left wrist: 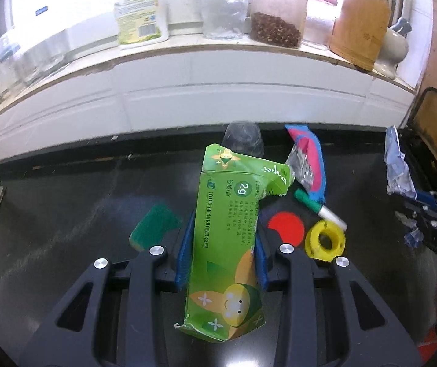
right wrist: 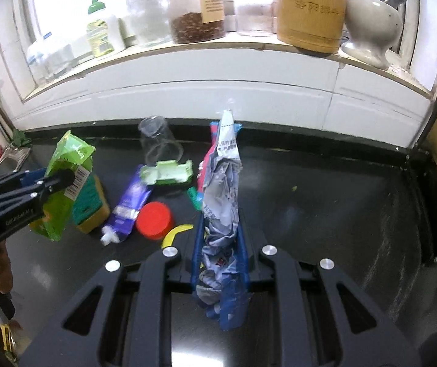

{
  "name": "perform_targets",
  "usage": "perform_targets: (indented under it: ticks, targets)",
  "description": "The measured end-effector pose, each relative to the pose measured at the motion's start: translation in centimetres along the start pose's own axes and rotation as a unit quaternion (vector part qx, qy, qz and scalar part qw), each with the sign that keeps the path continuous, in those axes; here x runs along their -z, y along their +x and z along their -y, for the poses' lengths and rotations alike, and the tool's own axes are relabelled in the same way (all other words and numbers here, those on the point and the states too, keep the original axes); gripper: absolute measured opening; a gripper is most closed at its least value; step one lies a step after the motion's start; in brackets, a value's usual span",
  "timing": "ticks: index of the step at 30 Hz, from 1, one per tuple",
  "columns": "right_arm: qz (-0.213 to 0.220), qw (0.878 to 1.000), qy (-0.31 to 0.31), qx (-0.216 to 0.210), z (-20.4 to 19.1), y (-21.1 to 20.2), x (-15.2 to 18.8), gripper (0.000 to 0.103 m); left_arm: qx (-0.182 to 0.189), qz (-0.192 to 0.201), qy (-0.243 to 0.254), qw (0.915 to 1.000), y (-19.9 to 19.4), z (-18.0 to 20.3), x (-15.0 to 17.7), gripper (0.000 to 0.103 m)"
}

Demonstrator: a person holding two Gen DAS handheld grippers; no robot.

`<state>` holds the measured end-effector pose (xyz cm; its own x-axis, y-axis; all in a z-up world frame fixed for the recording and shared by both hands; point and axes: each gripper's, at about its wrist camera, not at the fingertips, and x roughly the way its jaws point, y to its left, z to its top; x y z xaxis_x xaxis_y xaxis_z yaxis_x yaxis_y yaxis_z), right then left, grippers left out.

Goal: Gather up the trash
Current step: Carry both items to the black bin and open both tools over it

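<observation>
Here, left to right, is what you have before you on the dark counter (right wrist: 325, 202).

Left gripper (left wrist: 223, 244): jaws drawn in narrow, blue pads clamped on either side of a flattened green carton (left wrist: 227, 244). You have it lifted clear of the counter, its torn end hanging below the pads.

Beneath and beside it: a green sponge (left wrist: 156, 224) with a yellow underside; a purple tube (right wrist: 128, 206) lying flat; a red lid (right wrist: 154, 220) just right of the tube; a yellow ring (left wrist: 325, 240) near the lid; a green-and-white marker (left wrist: 319, 206).

Further back: a clear plastic cup (right wrist: 160, 143) on its side; a pale green clip-lid (right wrist: 168, 173) in front of it; a pink-and-blue wrapper (left wrist: 308, 160) near the wall.

Right gripper (right wrist: 220, 260): jaws nearly together, gripping a crumpled blue-and-white bag (right wrist: 221, 202), which stands up between the fingers and also droops below them, off the counter.

Sill above: a bottle with a green cap (right wrist: 97, 27), a jar of brown seeds (right wrist: 197, 26), a bamboo utensil holder (right wrist: 311, 9), a stone mortar (right wrist: 371, 27).
</observation>
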<state>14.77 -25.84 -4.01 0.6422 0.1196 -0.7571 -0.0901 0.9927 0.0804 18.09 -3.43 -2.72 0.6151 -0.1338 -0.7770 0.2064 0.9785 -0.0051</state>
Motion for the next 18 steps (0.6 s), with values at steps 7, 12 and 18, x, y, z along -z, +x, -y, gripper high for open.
perform_targets:
  ticks: [7,12,18]
  targets:
    - [0.010,0.996,-0.045,-0.071,-8.1,-1.5,1.4,0.020,-0.020,0.016,-0.038,0.9990,-5.5,-5.8,5.9,0.034]
    - [0.015,0.982,-0.114,-0.148,-18.3,-2.9,2.5,0.020,-0.085,0.041,-0.064,0.9935,-11.9,-12.0,12.2,0.034]
    - [-0.005,0.939,-0.222,-0.263,-34.4,-4.4,6.4,0.020,-0.157,0.037,-0.156,0.9744,-19.0,-21.1,21.9,0.034]
